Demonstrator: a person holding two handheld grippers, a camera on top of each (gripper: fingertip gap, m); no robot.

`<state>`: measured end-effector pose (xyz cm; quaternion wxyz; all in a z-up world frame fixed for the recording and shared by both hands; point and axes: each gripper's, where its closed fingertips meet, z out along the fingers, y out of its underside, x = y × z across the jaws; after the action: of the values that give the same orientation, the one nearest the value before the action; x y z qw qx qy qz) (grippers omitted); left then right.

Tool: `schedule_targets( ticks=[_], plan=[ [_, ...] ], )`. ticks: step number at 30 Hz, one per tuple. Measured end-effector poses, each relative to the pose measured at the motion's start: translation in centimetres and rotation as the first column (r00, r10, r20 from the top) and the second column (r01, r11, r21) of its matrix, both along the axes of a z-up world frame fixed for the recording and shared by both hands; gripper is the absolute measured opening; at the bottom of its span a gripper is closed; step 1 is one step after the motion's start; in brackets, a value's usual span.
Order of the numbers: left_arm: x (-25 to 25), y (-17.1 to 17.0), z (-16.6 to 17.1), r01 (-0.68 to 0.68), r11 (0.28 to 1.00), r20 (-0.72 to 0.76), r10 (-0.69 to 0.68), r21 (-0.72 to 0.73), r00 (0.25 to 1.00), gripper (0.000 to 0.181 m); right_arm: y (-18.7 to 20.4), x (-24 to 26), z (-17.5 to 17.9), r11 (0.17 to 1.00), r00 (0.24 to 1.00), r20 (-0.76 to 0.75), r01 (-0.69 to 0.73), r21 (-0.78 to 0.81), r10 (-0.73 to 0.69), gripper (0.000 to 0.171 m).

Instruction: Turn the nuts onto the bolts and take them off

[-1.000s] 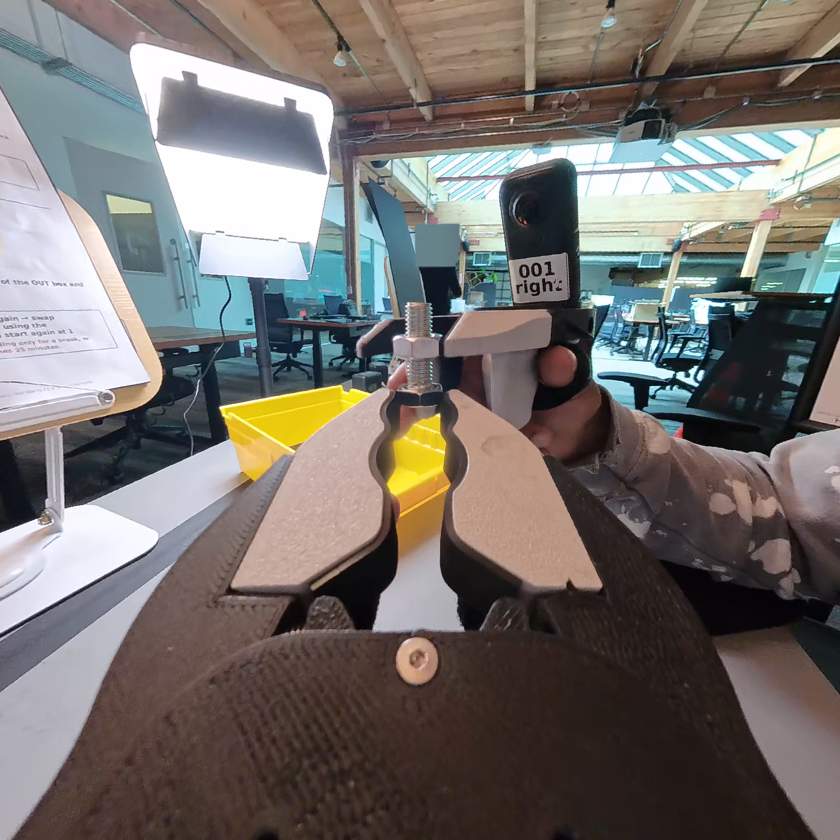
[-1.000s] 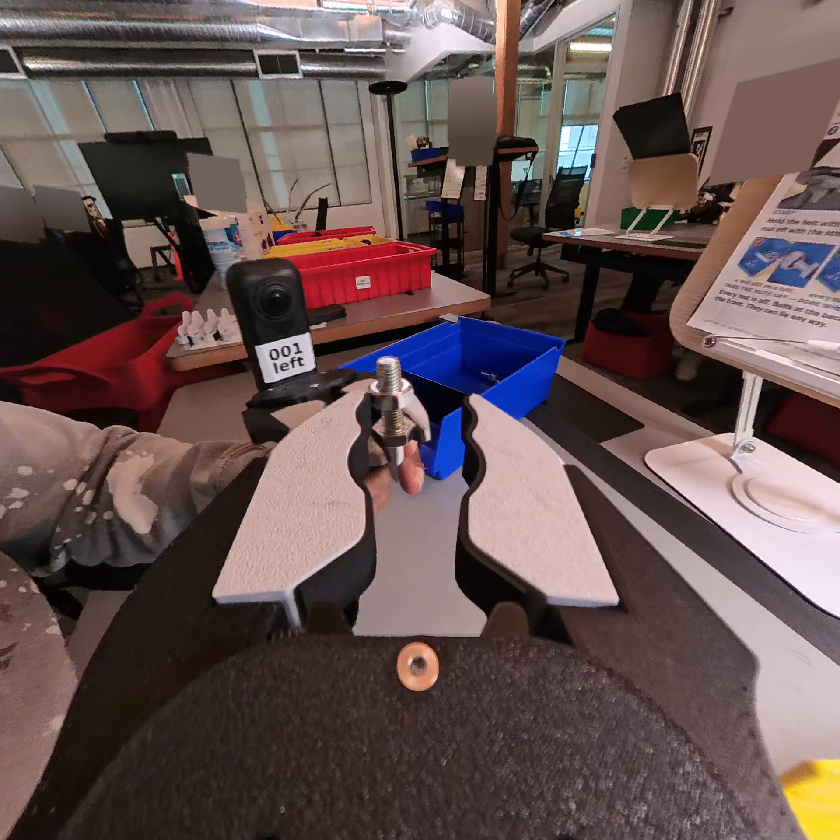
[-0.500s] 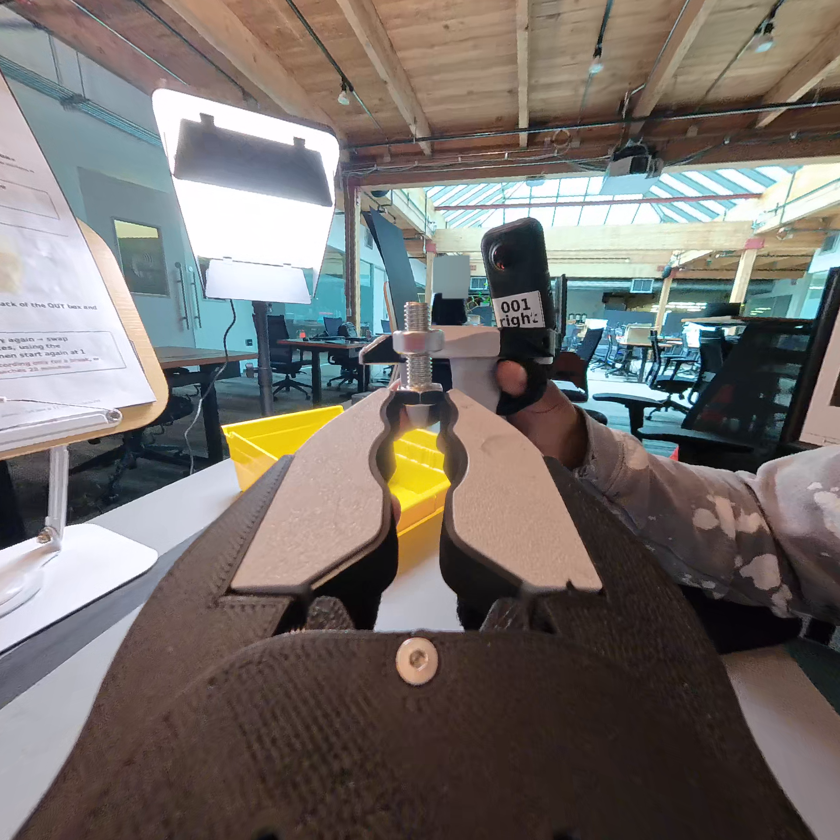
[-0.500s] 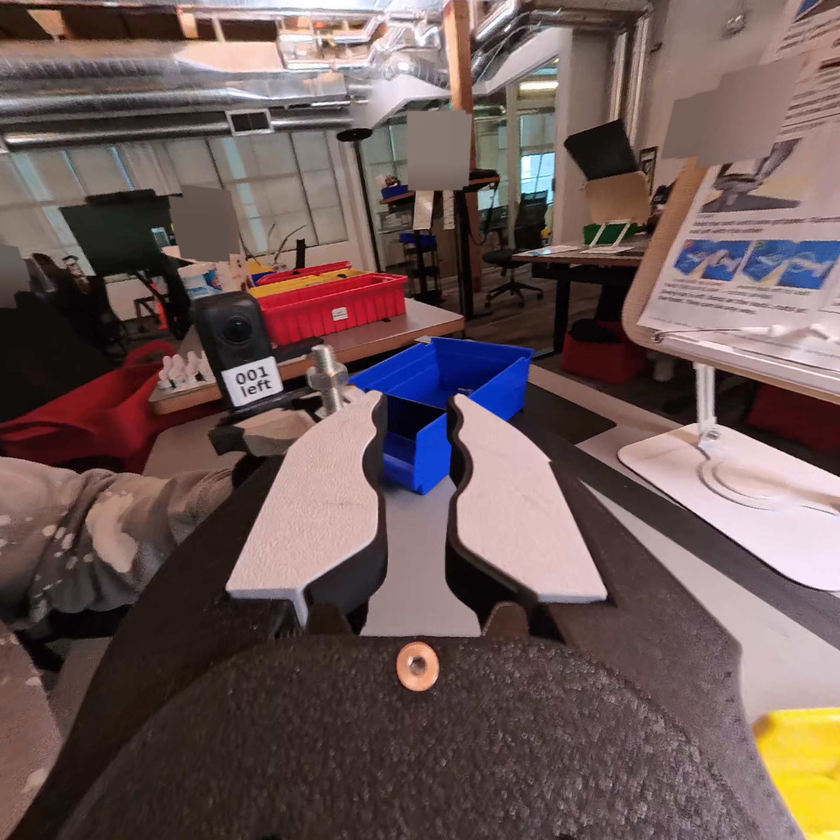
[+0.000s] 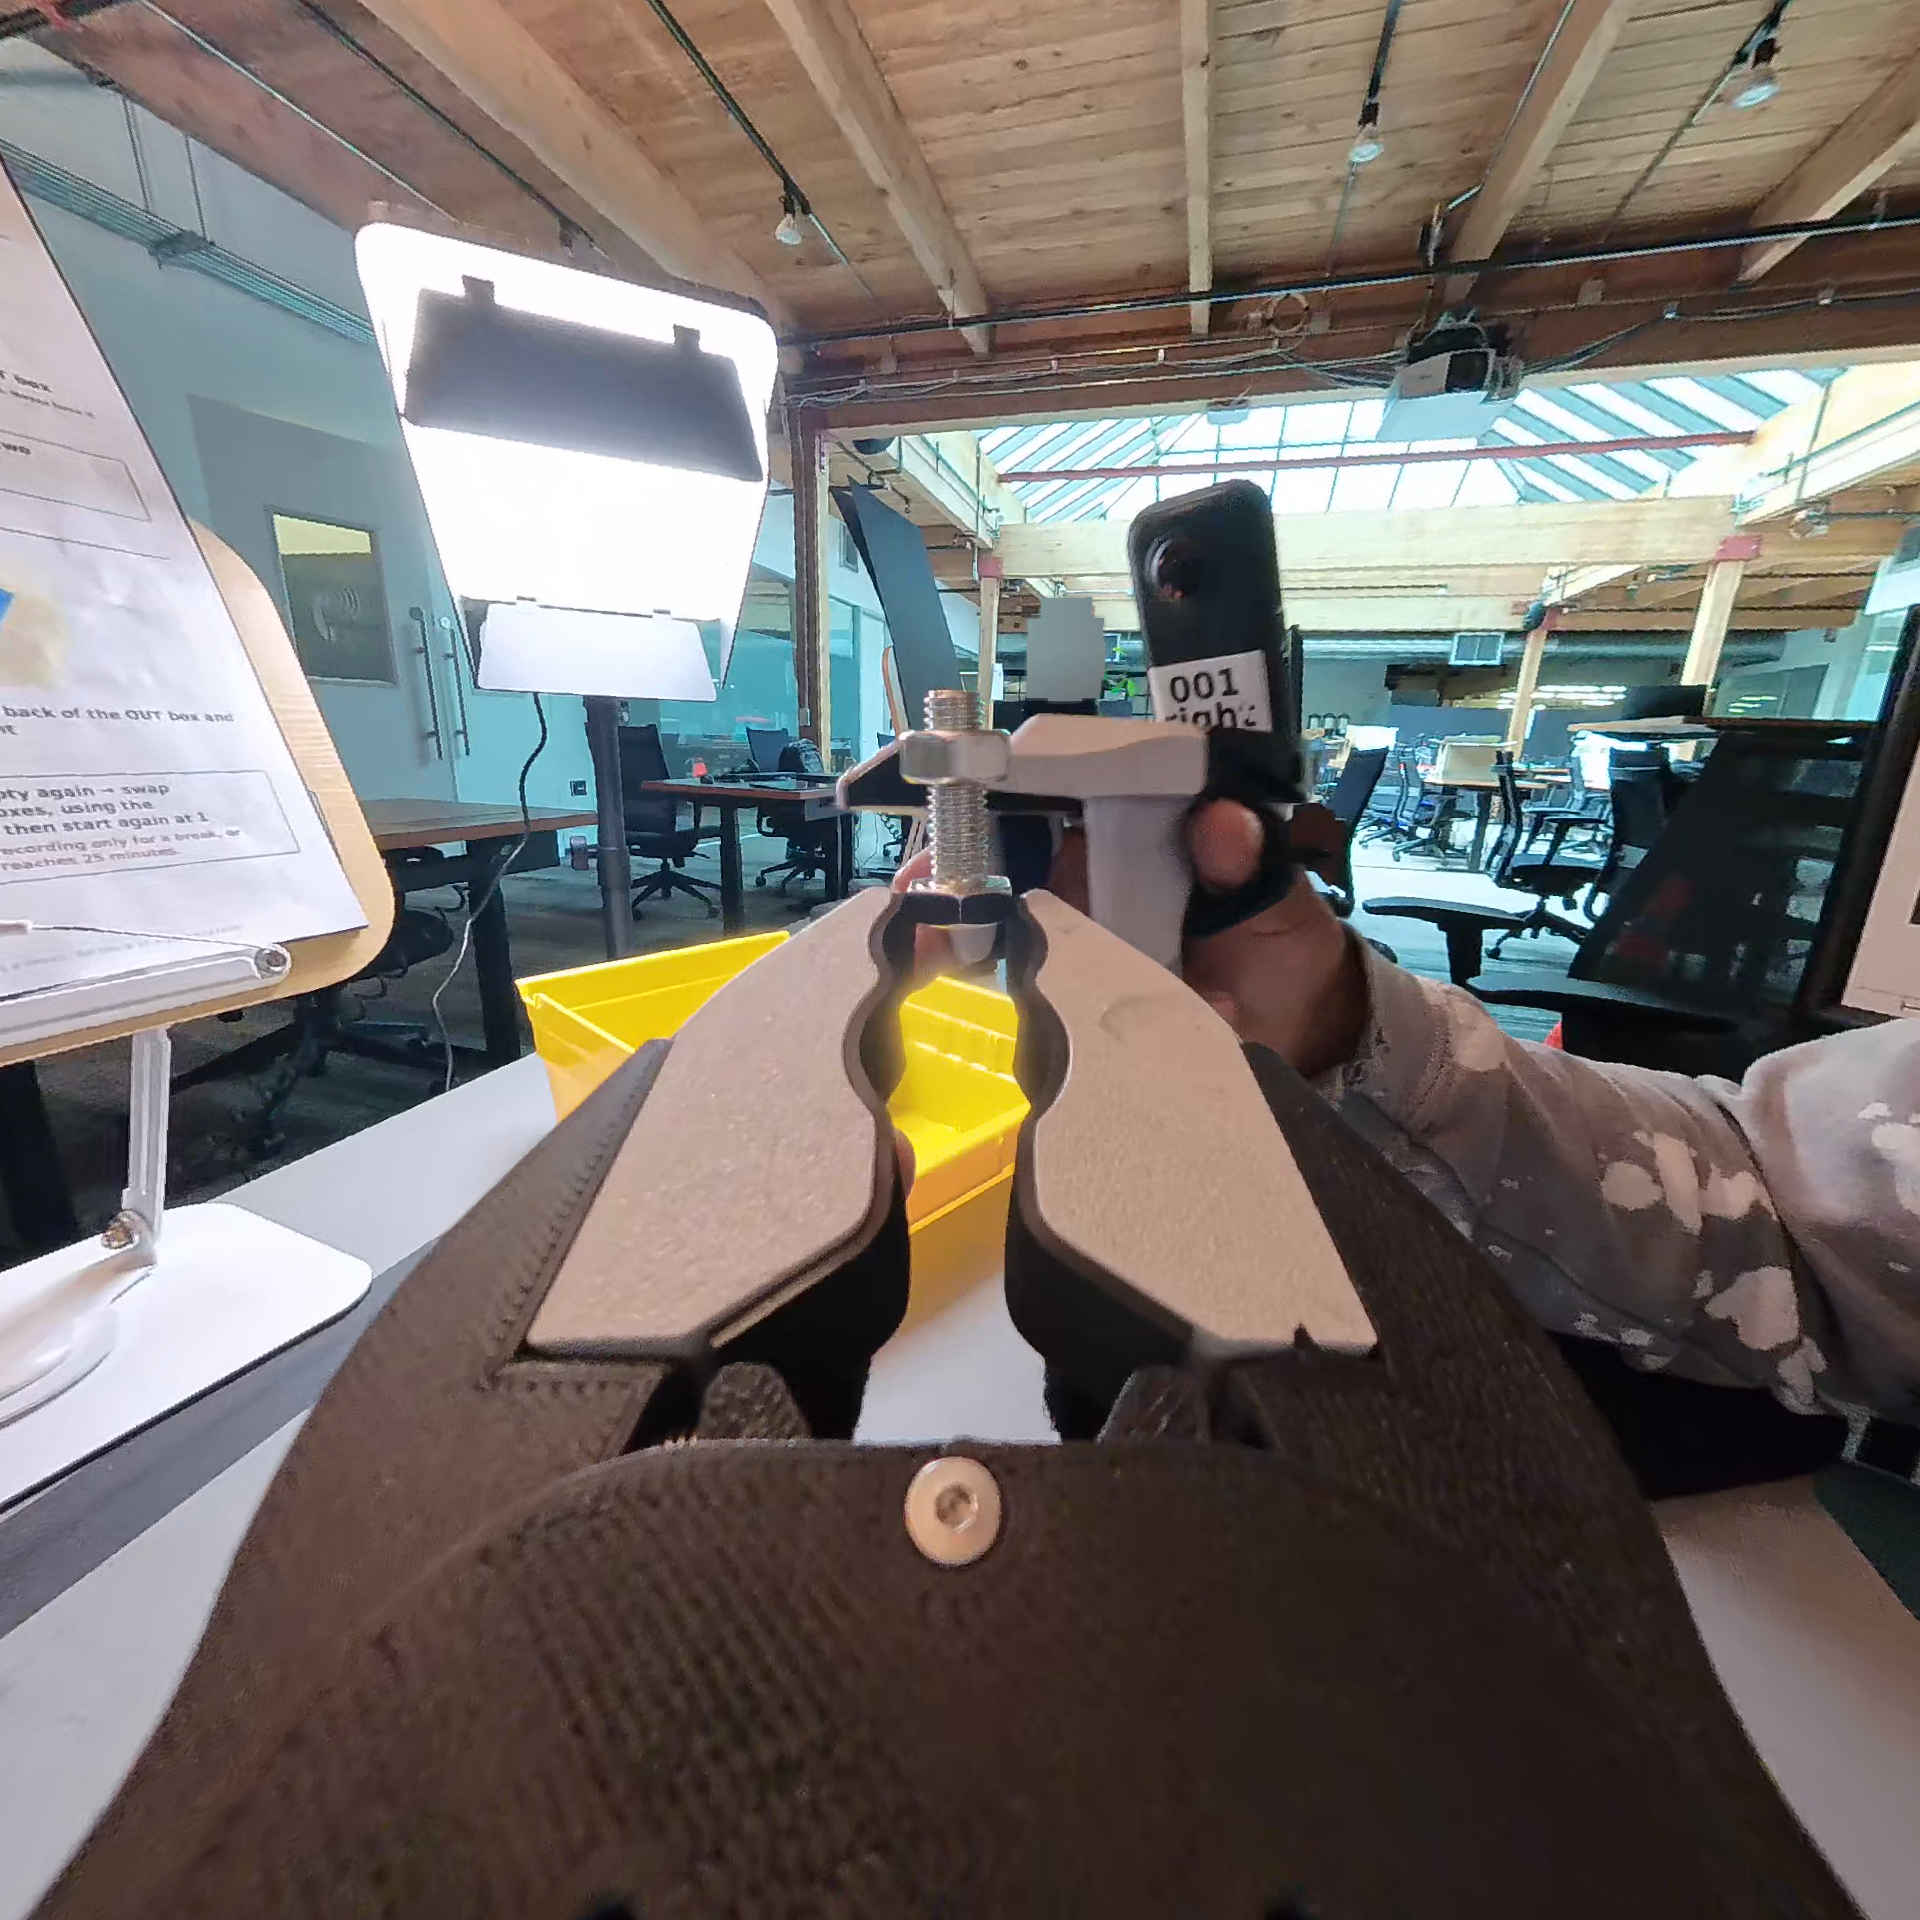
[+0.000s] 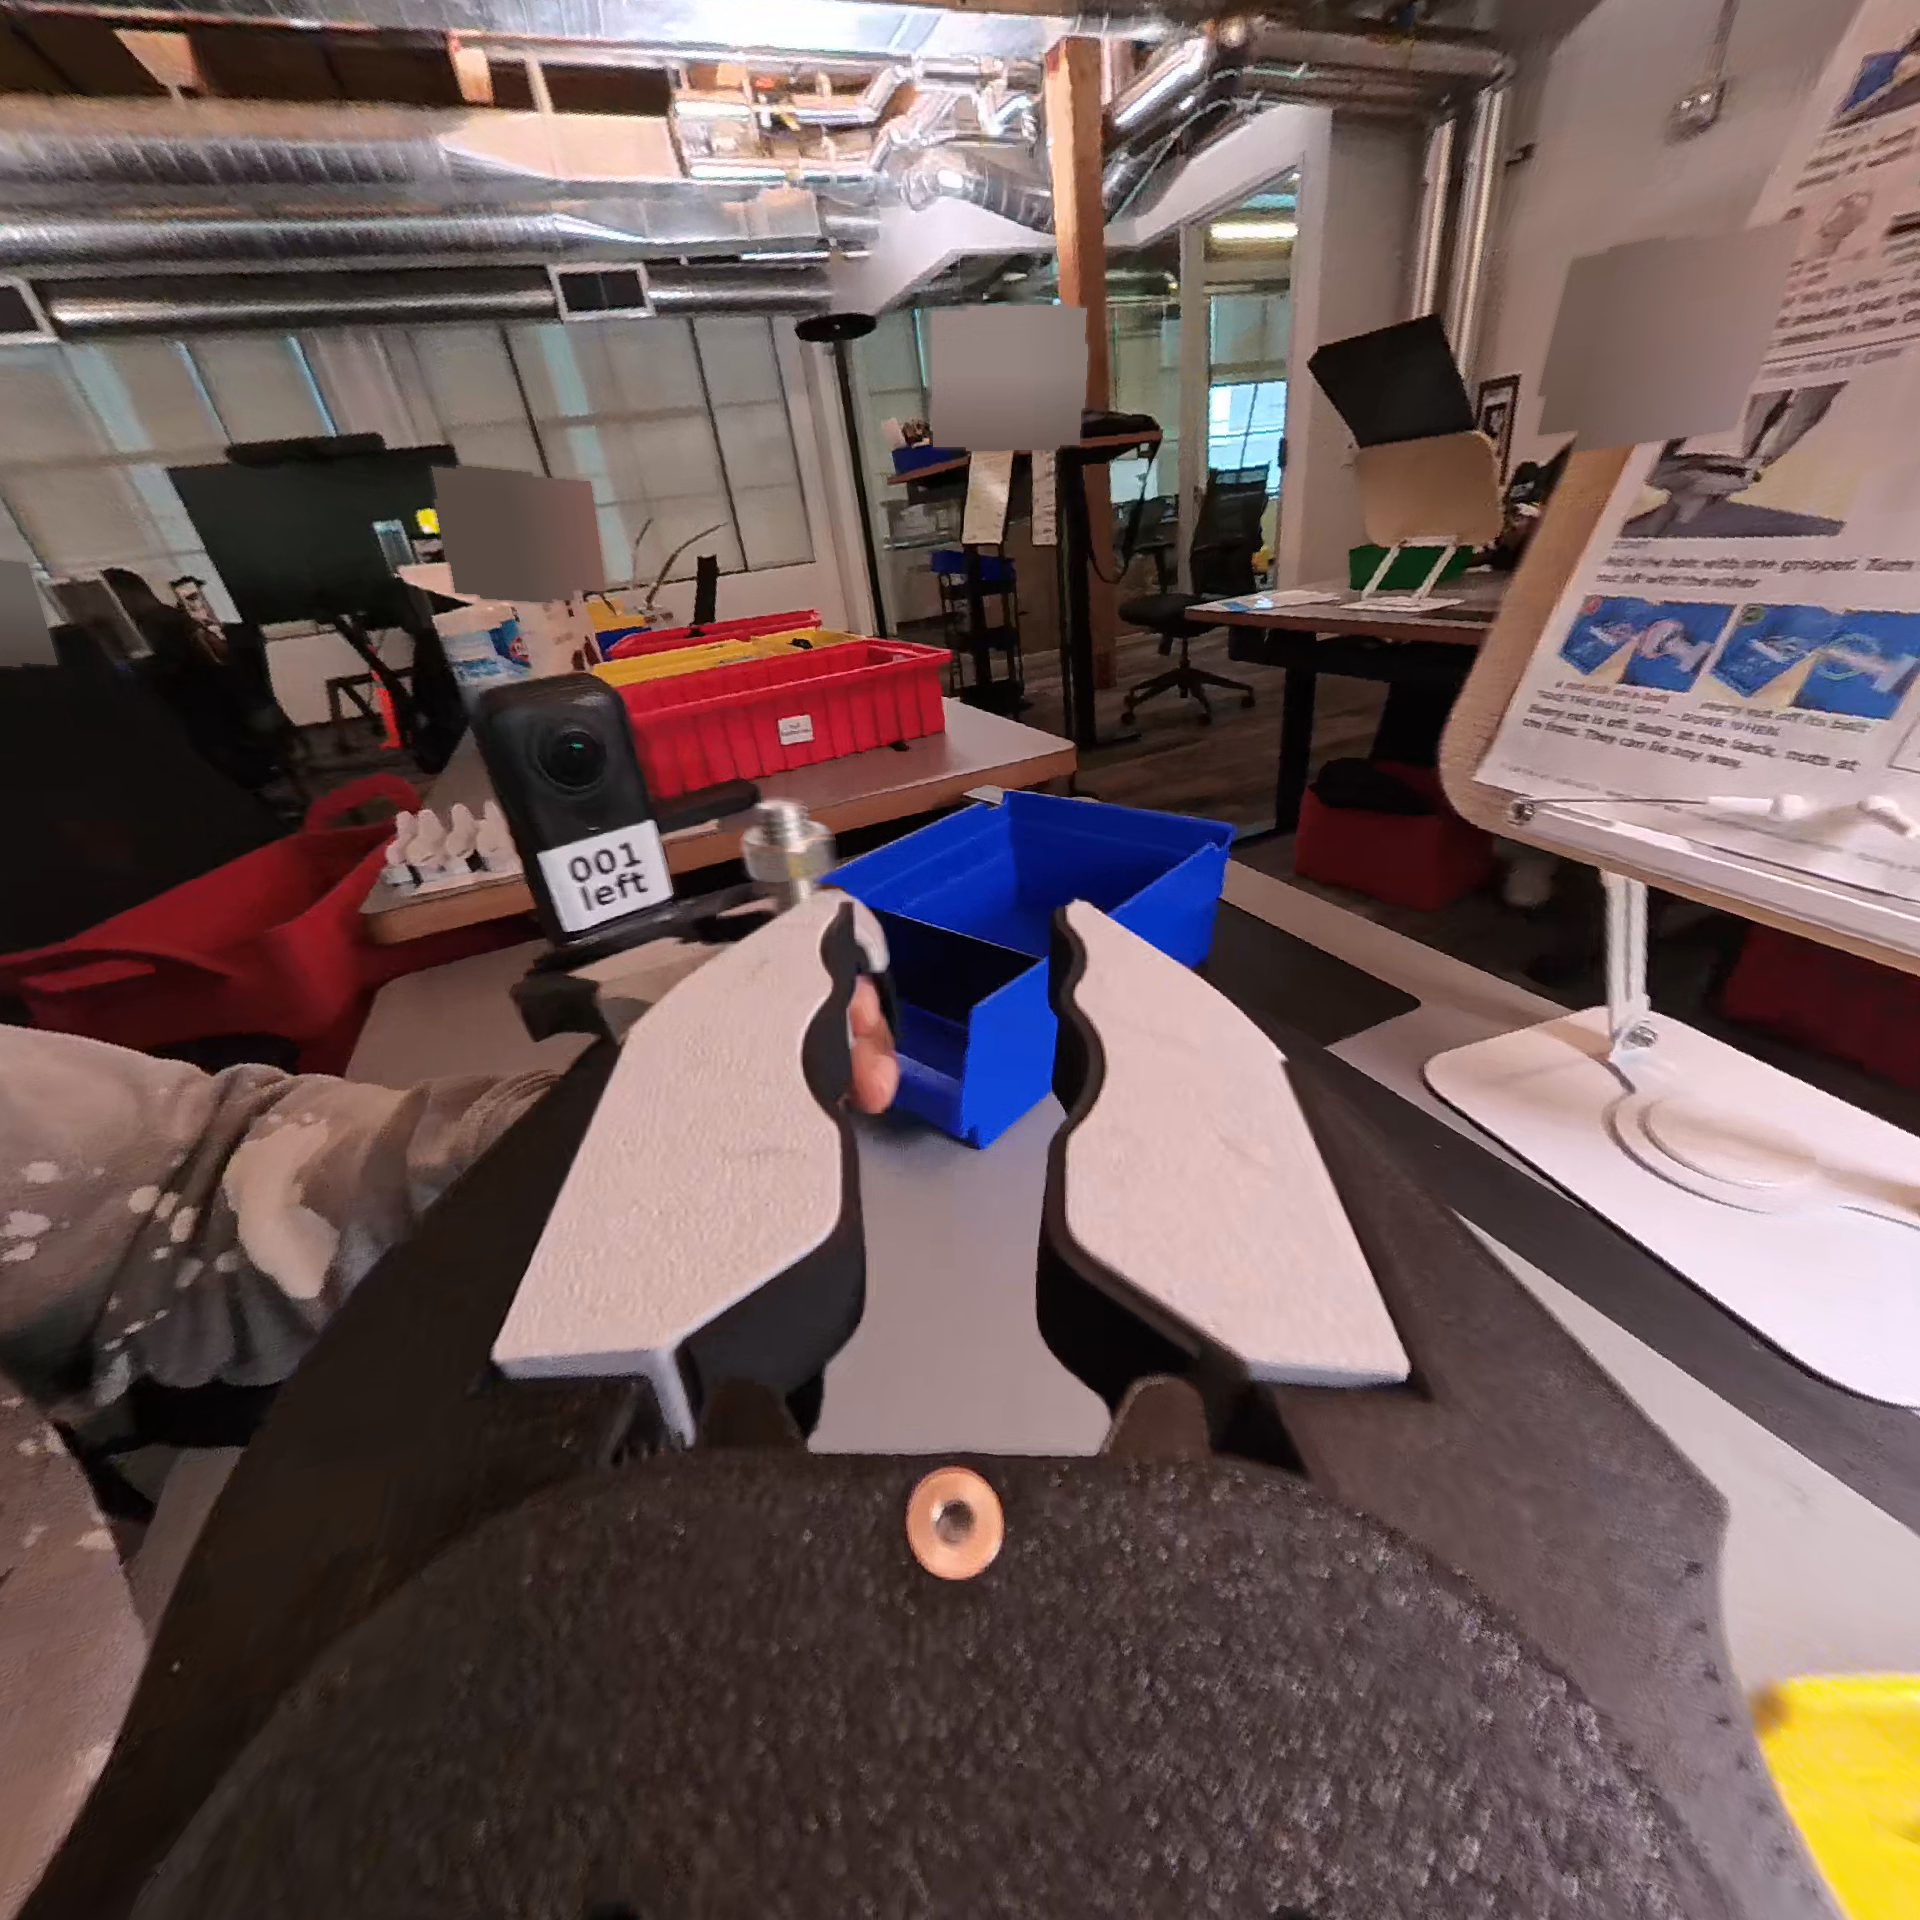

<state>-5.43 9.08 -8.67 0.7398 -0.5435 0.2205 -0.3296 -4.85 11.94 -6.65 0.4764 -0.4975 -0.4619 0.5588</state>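
My left gripper (image 5: 951, 916) is shut on the head of a steel bolt (image 5: 956, 831) and holds it upright above the table. A steel nut (image 5: 953, 755) sits near the top of the thread. The right gripper's light grey finger (image 5: 1101, 753) lies level with the nut and just right of it. In the right wrist view my right gripper (image 6: 956, 920) is open and empty. There the bolt and nut (image 6: 787, 847) look blurred, just beyond and left of the left fingertip, outside the jaws. The left gripper's camera (image 6: 571, 790) is behind them.
A yellow bin (image 5: 644, 997) stands on the grey table behind the left gripper; its corner shows in the right wrist view (image 6: 1839, 1787). A blue bin (image 6: 1039, 883) stands ahead of the right gripper. Instruction boards on white stands flank the table (image 5: 156, 727) (image 6: 1714, 665). Both grippers' tips are close together, under 4 cm apart.
The nut stood between the right gripper's jaws a second ago; now it lies outside, left of the left fingertip. The jaws narrowed, then widened. The nut sits slightly higher on the thread.
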Motion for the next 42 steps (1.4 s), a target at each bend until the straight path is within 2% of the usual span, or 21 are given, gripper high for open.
schedule_targets(
  ticks=[3, 6, 7, 9, 14, 18, 19, 21, 24, 28, 31, 33, 35, 37, 42],
  plan=[
    [0.3, 0.2, -0.5, 0.002, 1.0, -0.009, -0.002, -0.01, 1.0, 0.018, -1.9, -0.8, 0.1, 0.999, 0.999, -0.001, -0.049, 0.02, 0.049, 0.04],
    [0.6, 0.0, -0.4, 0.003, 1.0, -0.013, -0.003, -0.009, 1.0, 0.018, -1.8, -0.9, 0.0, 0.999, 0.999, -0.006, -0.045, 0.009, 0.045, 0.04],
    [0.5, -0.2, -0.1, 0.025, 1.0, 0.007, -0.025, 0.003, 1.0, 0.018, -0.9, -0.6, 0.1, 1.0, 1.0, -0.012, -0.013, -0.01, 0.013, 0.026],
    [0.2, -0.3, 0.2, 0.011, 1.0, -0.003, -0.011, 0.011, 1.0, 0.018, 1.0, 0.2, 0.2, 0.998, 0.998, -0.028, 0.058, -0.016, -0.058, 0.021],
    [0.2, 0.2, -0.5, 0.0, 1.0, -0.011, 0.0, -0.01, 1.0, 0.018, -1.5, -0.3, 0.6, 0.999, 0.999, -0.017, -0.027, 0.03, 0.027, 0.04],
    [0.9, 0.0, -0.6, 0.012, 1.0, -0.025, -0.012, -0.011, 1.0, 0.018, -2.1, -1.0, 0.1, 0.999, 0.999, 0.003, -0.033, 0.035, 0.033, 0.041],
    [0.8, 0.0, -0.5, 0.015, 1.0, -0.014, -0.015, -0.014, 1.0, 0.018, -1.8, -0.9, 0.2, 0.999, 1.0, -0.005, -0.03, 0.034, 0.031, 0.04],
    [0.2, -0.2, -0.1, 0.017, 1.0, 0.018, -0.017, 0.002, 1.0, 0.018, -0.5, -0.4, 0.5, 1.0, 0.999, -0.022, 0.025, -0.004, -0.025, 0.021],
    [0.0, -0.2, 0.1, 0.011, 1.0, 0.014, -0.012, 0.007, 1.0, 0.018, -0.5, 0.0, 0.9, 1.0, 0.999, -0.034, 0.011, -0.001, -0.011, 0.033],
    [0.6, -0.1, -0.4, 0.015, 1.0, -0.008, -0.015, 0.001, 1.0, 0.018, -2.4, -0.8, 0.7, 0.999, 0.999, -0.023, -0.041, 0.024, 0.041, 0.04],
    [0.7, -0.3, -0.2, 0.018, 1.0, 0.001, -0.018, 0.007, 1.0, 0.018, -2.0, -1.0, 0.5, 0.999, 0.999, -0.022, -0.029, 0.019, 0.029, 0.042],
    [0.2, -0.5, 0.3, 0.027, 0.999, 0.025, -0.028, 0.022, 0.999, 0.018, -0.2, -0.1, 1.0, 0.999, 0.998, -0.052, 0.041, -0.014, -0.042, 0.024],
    [0.1, -0.6, 0.5, 0.019, 0.999, 0.016, -0.019, 0.029, 1.0, 0.018, 0.3, 0.5, 1.3, 0.999, 0.997, -0.062, 0.046, -0.011, -0.047, 0.029],
    [0.1, -0.4, 0.3, 0.016, 1.0, 0.012, -0.017, 0.021, 1.0, 0.018, -0.5, 0.3, 1.5, 1.0, 0.998, -0.058, 0.021, 0.011, -0.02, 0.035],
    [1.1, -0.4, -0.3, 0.019, 1.0, -0.024, -0.019, 0.017, 1.0, 0.018, -2.6, -1.0, 0.8, 0.999, 0.999, -0.022, -0.031, 0.035, 0.032, 0.039]
  ],
)
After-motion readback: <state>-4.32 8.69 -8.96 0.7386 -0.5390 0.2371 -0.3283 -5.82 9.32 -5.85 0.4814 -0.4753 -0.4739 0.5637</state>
